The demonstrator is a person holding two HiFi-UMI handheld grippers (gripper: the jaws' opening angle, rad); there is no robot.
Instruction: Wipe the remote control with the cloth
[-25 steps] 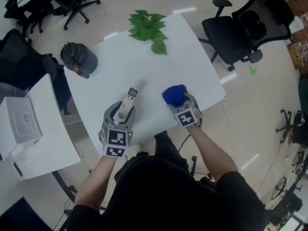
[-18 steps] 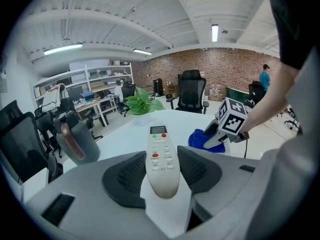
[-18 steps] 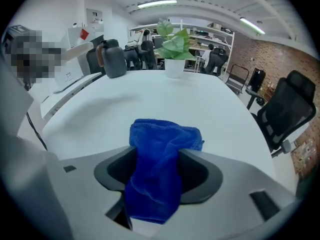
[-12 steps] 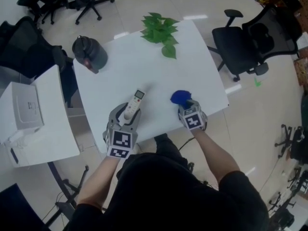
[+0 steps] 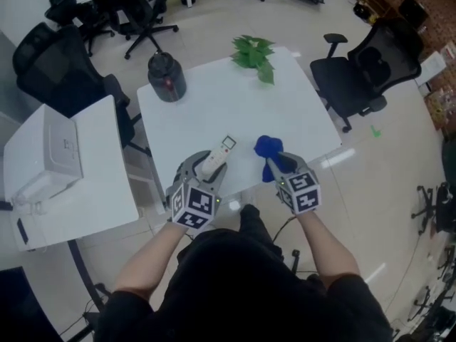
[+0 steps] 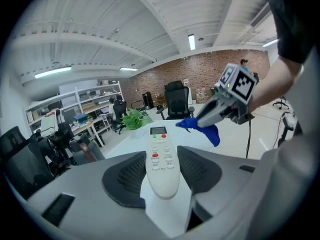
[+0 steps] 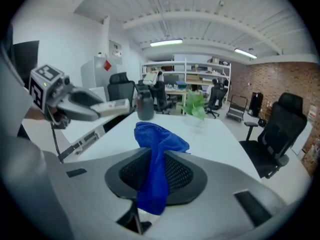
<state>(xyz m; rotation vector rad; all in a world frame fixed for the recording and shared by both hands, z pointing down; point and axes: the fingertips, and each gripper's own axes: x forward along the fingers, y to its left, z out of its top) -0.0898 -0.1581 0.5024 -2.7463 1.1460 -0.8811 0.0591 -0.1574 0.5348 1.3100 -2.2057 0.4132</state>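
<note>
Above the near edge of the white surface (image 5: 214,105), the left gripper (image 5: 205,168) clamps the remote (image 5: 221,153) between its fingers (image 6: 125,176), with its long axis toward 1 o'clock. The right gripper (image 5: 275,162) is closing narrow on the bunched blue cloth (image 5: 265,147). The remote lies at 9 o'clock of the cloth, near but apart, so the cloth likely has to sweep leftward.

Right gripper (image 7: 156,160) at lower centre: jaws closing on the blue cloth (image 7: 159,138), which stands bunched above the pads and hangs down between them. Upper left: left gripper (image 7: 92,109) holding the remote control (image 7: 114,105). Behind, on the white table (image 7: 220,143): dark container (image 7: 145,107), green plant (image 7: 194,105); black chair (image 7: 279,134) at right.
</note>
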